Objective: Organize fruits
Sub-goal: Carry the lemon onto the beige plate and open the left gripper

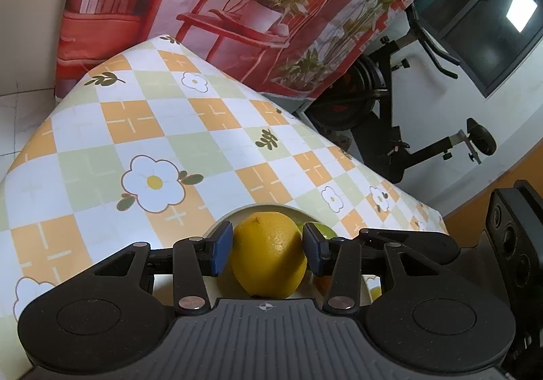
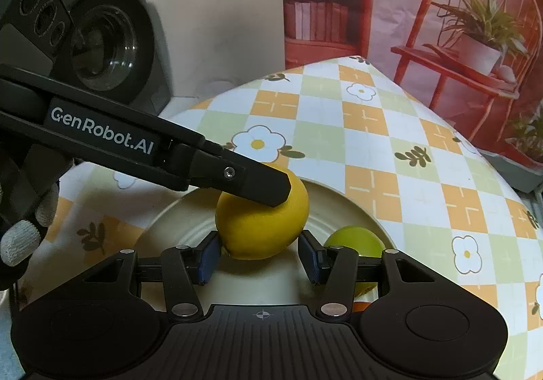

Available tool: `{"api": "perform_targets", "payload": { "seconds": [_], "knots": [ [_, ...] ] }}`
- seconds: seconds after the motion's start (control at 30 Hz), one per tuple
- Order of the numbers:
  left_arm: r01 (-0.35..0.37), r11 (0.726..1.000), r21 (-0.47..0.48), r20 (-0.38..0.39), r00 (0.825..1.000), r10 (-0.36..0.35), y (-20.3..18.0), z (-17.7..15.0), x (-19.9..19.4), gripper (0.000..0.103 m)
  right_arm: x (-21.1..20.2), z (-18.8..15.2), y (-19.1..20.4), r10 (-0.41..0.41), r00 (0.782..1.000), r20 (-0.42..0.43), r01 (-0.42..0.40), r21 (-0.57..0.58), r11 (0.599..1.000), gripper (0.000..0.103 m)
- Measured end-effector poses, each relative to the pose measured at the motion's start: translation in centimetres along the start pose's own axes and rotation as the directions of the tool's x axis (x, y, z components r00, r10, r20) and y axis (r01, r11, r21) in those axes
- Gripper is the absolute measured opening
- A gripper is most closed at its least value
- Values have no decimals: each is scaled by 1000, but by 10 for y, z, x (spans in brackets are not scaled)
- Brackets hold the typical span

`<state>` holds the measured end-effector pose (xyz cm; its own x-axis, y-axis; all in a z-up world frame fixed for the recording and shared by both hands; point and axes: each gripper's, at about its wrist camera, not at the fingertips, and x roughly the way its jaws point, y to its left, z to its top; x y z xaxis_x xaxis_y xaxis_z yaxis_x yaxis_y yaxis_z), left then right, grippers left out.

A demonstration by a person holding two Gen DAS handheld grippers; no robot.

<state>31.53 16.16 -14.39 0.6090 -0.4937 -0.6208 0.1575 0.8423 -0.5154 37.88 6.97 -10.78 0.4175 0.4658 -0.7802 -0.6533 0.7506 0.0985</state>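
A yellow lemon (image 1: 268,254) sits between the blue pads of my left gripper (image 1: 268,227), which is shut on it just above a pale plate (image 1: 271,206). In the right wrist view the same lemon (image 2: 258,230) hangs low over the plate (image 2: 339,206). The left gripper's near finger (image 2: 268,186) lies across the lemon's top. My right gripper (image 2: 259,237) has its pad tips against the lemon's near end on both sides. A green lime (image 2: 353,240) rests on the plate to the right. It shows behind the left gripper's right pad as the lime (image 1: 324,230).
The plate stands on a table with a checked flower cloth (image 2: 390,149). Its far edge drops off towards a red printed backdrop (image 1: 271,23). A gloved hand (image 2: 20,240) holds the left gripper. A washing machine (image 2: 108,40) stands back left and an exercise bike (image 1: 390,101) beyond the table.
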Motion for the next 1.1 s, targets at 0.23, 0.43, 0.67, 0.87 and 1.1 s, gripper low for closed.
{"api": "perform_targets", "payload": {
  "seconds": [0.23, 0.43, 0.67, 0.87, 1.1],
  "knots": [
    [-28, 1000, -4, 6, 1000, 28, 1, 0, 3, 47, 6, 2, 1, -41, 999, 6, 41, -28, 999, 46],
    [-45, 999, -8, 8, 999, 45, 1, 0, 3, 47, 9, 1, 6, -72, 997, 8, 72, -59, 996, 46],
    [-84, 996, 10, 19, 996, 83, -8, 0, -5, 46, -9, 2, 6, -85, 995, 44, 87, -55, 995, 46],
    [-136, 990, 37, 61, 989, 134, -22, 0, -26, 46, -35, -4, 6, -84, 994, 72, 89, -62, 994, 46],
    [-231, 965, 121, 119, 969, 217, -57, -7, -49, 46, -79, -23, -4, -89, 984, 158, 92, -10, 996, 46]
  ]
}}
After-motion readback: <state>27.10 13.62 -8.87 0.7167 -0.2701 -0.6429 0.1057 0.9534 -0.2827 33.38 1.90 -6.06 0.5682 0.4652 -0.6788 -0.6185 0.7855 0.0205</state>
